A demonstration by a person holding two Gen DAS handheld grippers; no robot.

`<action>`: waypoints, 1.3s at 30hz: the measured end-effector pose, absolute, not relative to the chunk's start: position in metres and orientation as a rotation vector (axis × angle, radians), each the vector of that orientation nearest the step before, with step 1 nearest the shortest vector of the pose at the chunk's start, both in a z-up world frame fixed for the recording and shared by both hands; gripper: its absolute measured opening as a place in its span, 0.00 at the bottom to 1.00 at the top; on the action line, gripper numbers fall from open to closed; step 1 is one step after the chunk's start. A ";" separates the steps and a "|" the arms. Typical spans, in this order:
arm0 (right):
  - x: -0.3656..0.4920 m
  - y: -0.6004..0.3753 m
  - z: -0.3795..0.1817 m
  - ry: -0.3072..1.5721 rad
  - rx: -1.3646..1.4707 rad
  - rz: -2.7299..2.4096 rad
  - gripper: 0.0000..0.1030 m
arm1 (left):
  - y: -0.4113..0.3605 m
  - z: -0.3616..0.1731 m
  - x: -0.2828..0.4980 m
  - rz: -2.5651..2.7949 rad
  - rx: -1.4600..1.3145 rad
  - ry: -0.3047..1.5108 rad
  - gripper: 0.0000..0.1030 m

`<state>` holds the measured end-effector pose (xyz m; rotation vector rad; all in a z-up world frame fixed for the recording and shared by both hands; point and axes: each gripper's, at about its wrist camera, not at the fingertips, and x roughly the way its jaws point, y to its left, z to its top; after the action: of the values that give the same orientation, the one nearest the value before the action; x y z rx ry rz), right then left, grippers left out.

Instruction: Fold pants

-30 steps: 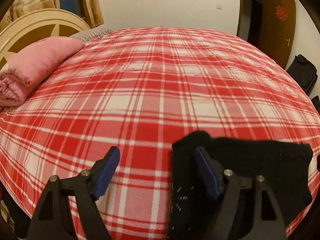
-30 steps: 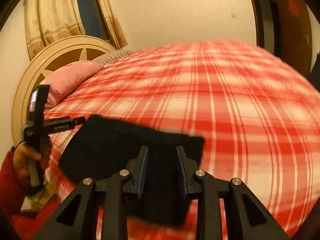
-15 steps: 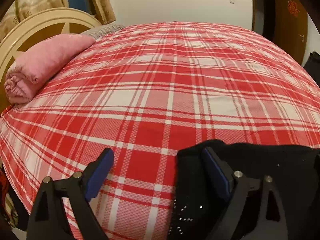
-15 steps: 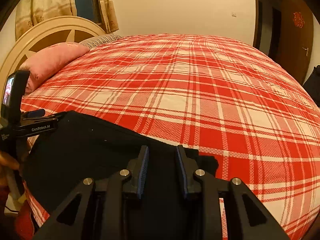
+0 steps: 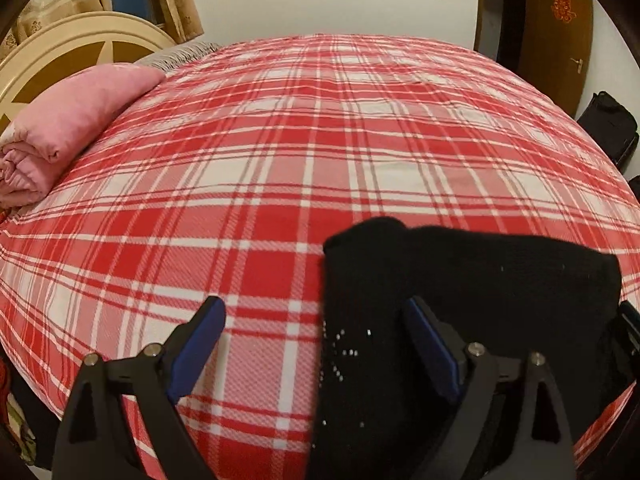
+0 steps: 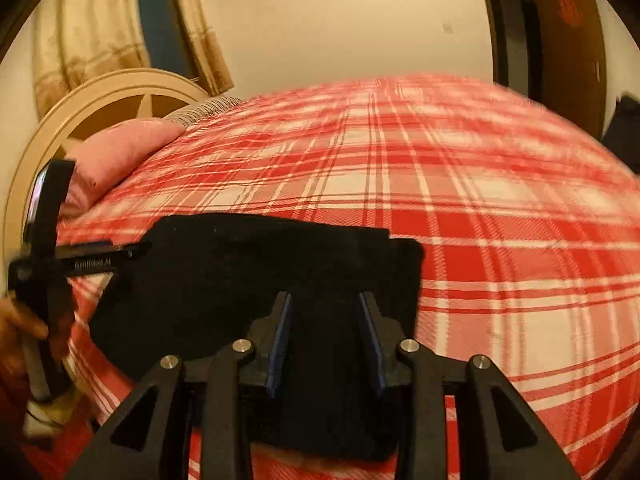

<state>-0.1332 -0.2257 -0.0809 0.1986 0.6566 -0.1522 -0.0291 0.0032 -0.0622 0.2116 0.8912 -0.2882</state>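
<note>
The black pants [image 5: 460, 280] lie folded near the front edge of the red plaid bed [image 5: 320, 140]. My left gripper [image 5: 316, 340] is open, its right finger over the pants' left edge and its left finger over bare bedding. In the right wrist view the pants [image 6: 256, 264] spread across the bed's front left. My right gripper [image 6: 326, 332] is narrowly apart around a raised fold of the pants. The left gripper [image 6: 100, 256] shows at the pants' left edge.
A pink rolled blanket [image 5: 72, 120] lies at the bed's left by the cream headboard [image 5: 60, 52]. A brown door [image 5: 556, 32] and a dark bag [image 5: 608, 124] stand at the far right. Curtains [image 6: 100, 28] hang behind the headboard.
The right gripper has shifted and tilted, blurring its view, and still holds the pants' fold. The left gripper stays open at the pants' left edge.
</note>
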 end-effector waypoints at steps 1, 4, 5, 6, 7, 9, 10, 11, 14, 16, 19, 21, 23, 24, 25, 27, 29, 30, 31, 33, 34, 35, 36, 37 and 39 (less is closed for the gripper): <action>-0.136 -0.224 -0.083 0.680 0.160 -0.175 0.37 | 0.004 -0.063 -0.032 -0.288 0.211 0.887 0.91; -0.151 -0.229 -0.088 0.690 0.176 -0.182 0.47 | 0.008 -0.068 -0.043 -0.282 0.222 0.861 0.97; -0.156 -0.233 -0.088 0.693 0.208 -0.187 0.47 | 0.010 -0.070 -0.045 -0.285 0.231 0.855 0.98; -0.160 -0.237 -0.087 0.690 0.239 -0.193 0.47 | 0.014 -0.070 -0.048 -0.299 0.235 0.846 0.98; -0.165 -0.241 -0.086 0.679 0.277 -0.203 0.47 | 0.019 -0.068 -0.050 -0.312 0.230 0.848 0.98; -0.175 -0.251 -0.081 0.623 0.382 -0.191 0.48 | 0.030 -0.060 -0.050 -0.333 0.190 0.856 0.97; -0.179 -0.259 -0.080 0.585 0.461 -0.178 0.48 | 0.036 -0.055 -0.051 -0.341 0.164 0.849 0.97; -0.181 -0.263 -0.079 0.568 0.501 -0.179 0.52 | 0.042 -0.048 -0.051 -0.342 0.130 0.830 0.97; -0.177 -0.274 -0.084 0.540 0.591 -0.171 0.56 | 0.049 -0.037 -0.048 -0.373 0.034 0.806 0.98; -0.169 -0.278 -0.091 0.551 0.625 -0.178 0.56 | 0.043 -0.042 -0.044 -0.412 0.006 0.845 0.98; -0.154 -0.275 -0.103 0.602 0.631 -0.182 0.56 | 0.022 -0.061 -0.039 -0.446 0.028 0.922 0.98; -0.151 -0.268 -0.109 0.619 0.601 -0.185 0.57 | 0.013 -0.071 -0.040 -0.450 0.035 0.938 0.98; -0.152 -0.262 -0.106 0.621 0.545 -0.197 0.58 | 0.014 -0.075 -0.042 -0.452 0.002 0.933 0.98; -0.153 -0.261 -0.105 0.615 0.532 -0.210 0.58 | 0.016 -0.077 -0.041 -0.451 -0.024 0.947 0.99; -0.155 -0.262 -0.104 0.604 0.534 -0.224 0.59 | 0.018 -0.078 -0.039 -0.449 -0.042 0.956 1.00; -0.153 -0.271 -0.109 0.607 0.570 -0.210 0.61 | 0.017 -0.078 -0.039 -0.446 -0.039 0.958 1.00; -0.152 -0.273 -0.111 0.606 0.603 -0.183 0.64 | 0.015 -0.077 -0.040 -0.440 -0.025 0.958 1.00; -0.151 -0.272 -0.111 0.610 0.615 -0.158 0.64 | 0.015 -0.077 -0.041 -0.438 -0.028 0.960 1.00; -0.148 -0.270 -0.112 0.619 0.625 -0.127 0.65 | 0.016 -0.077 -0.042 -0.438 -0.032 0.964 1.00; -0.145 -0.259 -0.111 0.628 0.583 -0.129 0.70 | 0.016 -0.077 -0.042 -0.439 -0.037 0.969 1.00; -0.144 -0.253 -0.111 0.635 0.548 -0.138 0.70 | 0.015 -0.077 -0.042 -0.442 -0.037 0.970 1.00; -0.143 -0.247 -0.111 0.641 0.511 -0.149 0.70 | 0.014 -0.077 -0.043 -0.447 -0.035 0.971 1.00; -0.141 -0.245 -0.111 0.646 0.486 -0.156 0.70 | 0.013 -0.078 -0.045 -0.453 -0.026 0.972 1.00; -0.140 -0.243 -0.111 0.649 0.468 -0.162 0.70 | 0.010 -0.078 -0.046 -0.458 -0.016 0.974 1.00; -0.140 -0.242 -0.111 0.655 0.461 -0.171 0.67 | 0.005 -0.078 -0.049 -0.471 0.005 0.974 1.00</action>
<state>-0.1404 -0.2423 -0.1106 0.4611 0.6553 -0.1712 -0.0492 0.0051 -0.0780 0.0052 0.9737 -0.4712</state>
